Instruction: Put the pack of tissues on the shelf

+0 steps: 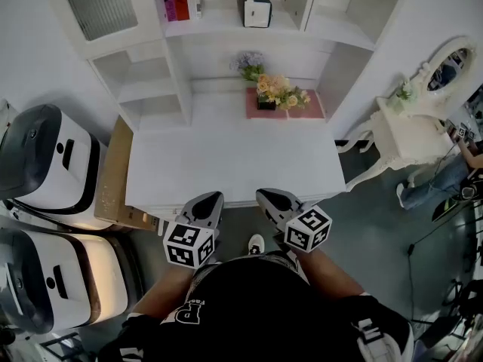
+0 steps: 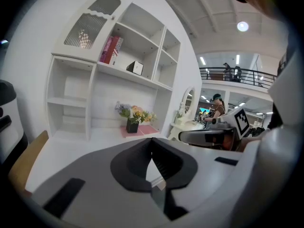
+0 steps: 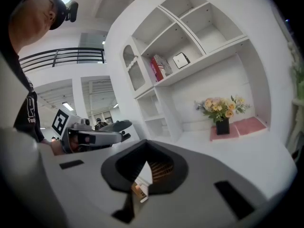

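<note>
Left tool [image 1: 216, 197] and right tool [image 1: 263, 194], both closed and empty, hover at the worktop's [image 1: 226, 157] open near edge at 6 o'clock. The pack of tissues [image 1: 254, 6] sits on the upper shelf [image 1: 215, 23] at 12 o'clock.

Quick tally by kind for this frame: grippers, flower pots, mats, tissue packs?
Grippers: 2 (left gripper, right gripper), both shut and empty
Flower pot: 1
Pink mat: 1
Pack of tissues: 1, on the shelf
Total: 5
</note>
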Demonstrator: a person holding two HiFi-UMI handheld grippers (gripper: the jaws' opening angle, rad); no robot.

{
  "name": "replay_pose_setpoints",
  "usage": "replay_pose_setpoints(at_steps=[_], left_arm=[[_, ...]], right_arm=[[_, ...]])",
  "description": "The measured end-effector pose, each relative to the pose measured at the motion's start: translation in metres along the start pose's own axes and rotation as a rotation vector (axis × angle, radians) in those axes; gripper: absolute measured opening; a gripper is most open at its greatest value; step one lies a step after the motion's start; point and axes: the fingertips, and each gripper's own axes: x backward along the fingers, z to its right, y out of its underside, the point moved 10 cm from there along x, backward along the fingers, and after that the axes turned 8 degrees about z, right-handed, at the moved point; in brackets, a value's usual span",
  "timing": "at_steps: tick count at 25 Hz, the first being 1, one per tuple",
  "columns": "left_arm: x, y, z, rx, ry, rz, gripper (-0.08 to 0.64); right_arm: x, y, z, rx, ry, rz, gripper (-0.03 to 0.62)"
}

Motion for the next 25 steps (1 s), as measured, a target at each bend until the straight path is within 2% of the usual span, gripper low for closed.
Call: replay_pose_setpoints(at_steps=[7,14,19,25], left_arm=[[0.041,0.009,-0.007,0.000,0.054,0.002,0.014],[0.060,0.017,-0.008,0.003,0.113,-0.001,0.014],[0.062,0.019,-0.001,-0.001,0.127,0.000,0.014],[0.057,0.010,0.012,-0.006,0.098,0.031,0.014]], right_arm=[[0.012,0.021,-0.050,0.016,0.061,0.000,0.008],[0.025,0.038,-0.086,0.023,0.112,0.002,0.008],[0.036,0.036,-0.090,0.038,0.129,0.016,0.008],[0.048,0.024,-0.077,0.049,0.123,0.028,0.008]])
